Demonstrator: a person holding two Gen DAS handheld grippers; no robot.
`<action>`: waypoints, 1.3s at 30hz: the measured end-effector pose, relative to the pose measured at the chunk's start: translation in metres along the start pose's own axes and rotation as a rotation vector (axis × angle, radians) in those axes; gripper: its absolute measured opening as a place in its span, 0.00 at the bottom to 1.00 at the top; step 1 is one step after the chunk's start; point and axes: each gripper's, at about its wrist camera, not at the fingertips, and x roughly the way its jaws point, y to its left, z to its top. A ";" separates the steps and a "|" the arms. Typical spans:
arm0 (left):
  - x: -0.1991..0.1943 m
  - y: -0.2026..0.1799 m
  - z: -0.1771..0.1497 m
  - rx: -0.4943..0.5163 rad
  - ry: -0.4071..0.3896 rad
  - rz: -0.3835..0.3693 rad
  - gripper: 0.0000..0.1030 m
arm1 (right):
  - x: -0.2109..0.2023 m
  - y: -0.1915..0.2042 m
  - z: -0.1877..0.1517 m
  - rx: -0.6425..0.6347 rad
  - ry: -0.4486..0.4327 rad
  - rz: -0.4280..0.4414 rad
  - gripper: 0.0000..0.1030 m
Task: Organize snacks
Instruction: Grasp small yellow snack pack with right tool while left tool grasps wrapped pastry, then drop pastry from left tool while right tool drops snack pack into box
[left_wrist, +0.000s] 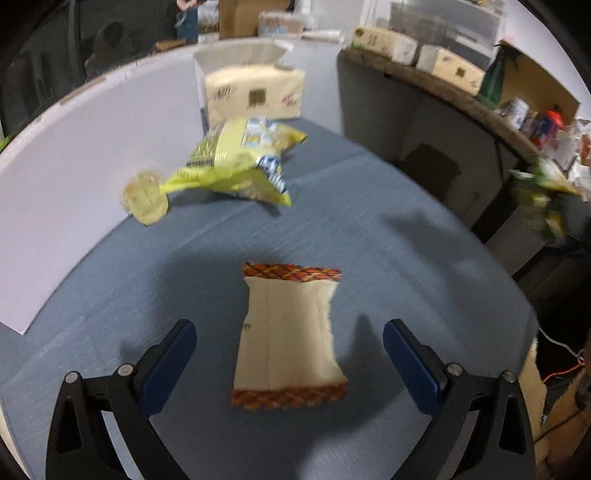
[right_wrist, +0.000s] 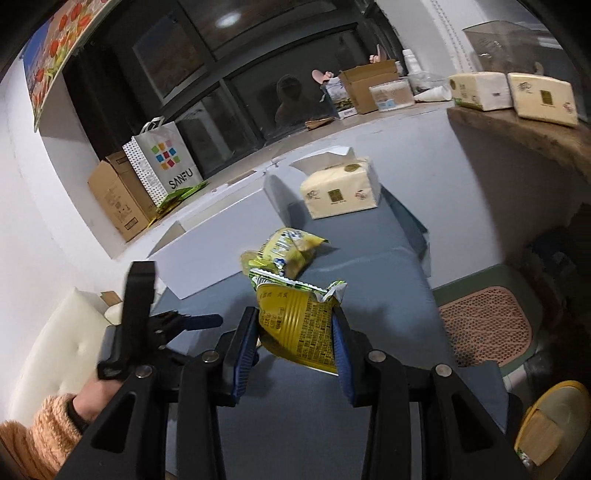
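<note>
On desk, near front edge: beige packet (left_wrist: 288, 339) with orange patterned end seals, lying flat on blue-grey desk cover (left_wrist: 388, 229). Long axis running straight ahead along fingers of left gripper (left_wrist: 290, 365); packet centred between them, touching neither. Left jaws spread wide, holding nothing, hovering just above the packet. Judged: closing now would pinch across the short width, which suits a flat pouch; dropping lower first probably needed.

Right gripper (right_wrist: 295, 347): jaws closed onto a yellow-green snack pouch (right_wrist: 295, 328), held clear of the desk, crumpled top pointing forward. Same pouch seen blurred at right edge of left view, beyond the desk's right edge.

Toward back of desk: yellow chip bag (left_wrist: 240, 162), crumpled, with a round pale snack disc (left_wrist: 146, 197) at its left end, against the white partition; contact between the two not certain. Behind, at back edge, tissue pack (left_wrist: 255, 96), upright.

Left gripper clearly nearer to beige packet; right one occupied. Left frame motion-blurred, so print on packet unreadable.
</note>
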 end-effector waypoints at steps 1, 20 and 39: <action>0.003 0.001 0.001 -0.007 0.010 0.007 0.98 | -0.001 -0.001 -0.001 0.004 -0.002 0.003 0.41; -0.137 0.069 0.001 -0.165 -0.372 -0.012 0.46 | 0.042 0.050 0.023 -0.107 0.027 0.103 0.41; -0.147 0.270 0.086 -0.439 -0.435 0.143 0.97 | 0.270 0.165 0.192 -0.203 0.173 0.178 0.60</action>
